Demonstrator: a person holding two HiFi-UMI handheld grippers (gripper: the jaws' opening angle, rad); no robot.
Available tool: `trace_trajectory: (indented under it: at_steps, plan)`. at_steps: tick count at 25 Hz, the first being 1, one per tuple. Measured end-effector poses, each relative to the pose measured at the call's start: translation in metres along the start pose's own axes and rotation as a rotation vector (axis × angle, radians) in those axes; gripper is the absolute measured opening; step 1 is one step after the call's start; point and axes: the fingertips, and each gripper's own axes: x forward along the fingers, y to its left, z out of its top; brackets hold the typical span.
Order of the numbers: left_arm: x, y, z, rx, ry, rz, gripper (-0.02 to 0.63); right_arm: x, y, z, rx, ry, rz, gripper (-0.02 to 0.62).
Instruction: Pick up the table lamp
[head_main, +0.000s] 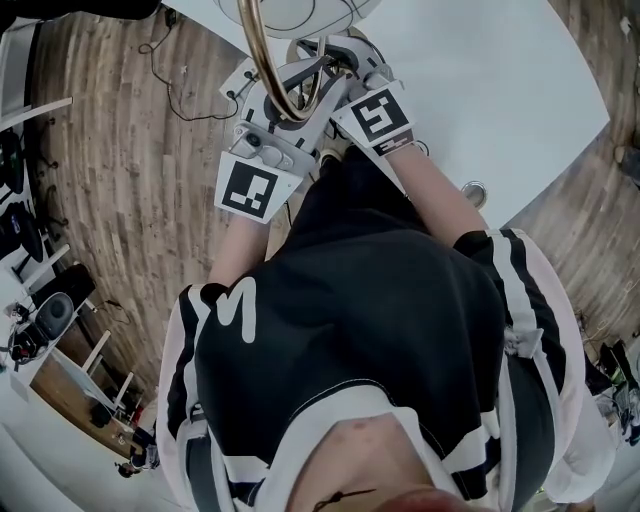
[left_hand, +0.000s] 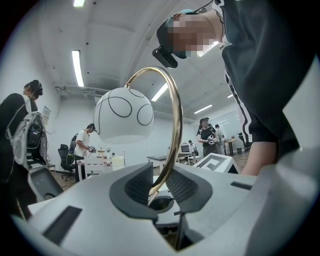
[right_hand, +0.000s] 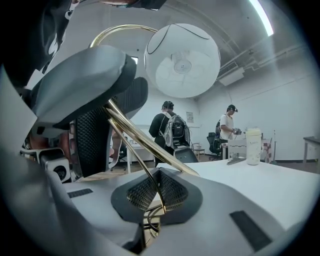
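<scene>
The table lamp has a white globe shade and an arched gold stem. My left gripper is shut on the lower end of that stem, which runs up between its ribbed pads. In the right gripper view the shade hangs above. My right gripper is shut on a thin gold rod of the lamp, just below the thick stem. In the head view both grippers, left and right, meet at the gold stem by the white table.
A small round metal thing lies near the table's edge. A white bottle stands further along the table. The floor is wood, with cables on it. Several people stand by desks in the background.
</scene>
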Motion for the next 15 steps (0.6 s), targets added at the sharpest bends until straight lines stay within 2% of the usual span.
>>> trace_trajectory:
  at_steps: [7,11,15]
  plan:
    - [0.000,0.001,0.008,0.004,0.003,0.005,0.077,-0.001,-0.001,0.006,0.009,-0.005,-0.012,0.017]
    - [-0.002,0.003,-0.004,0.048,0.017,0.033,0.061,0.001,-0.002,-0.004,0.061,-0.006,-0.015,0.015]
    - [-0.004,-0.007,-0.001,0.039,0.008,0.033,0.061,-0.009,0.002,-0.002,0.071,-0.006,-0.020,0.015]
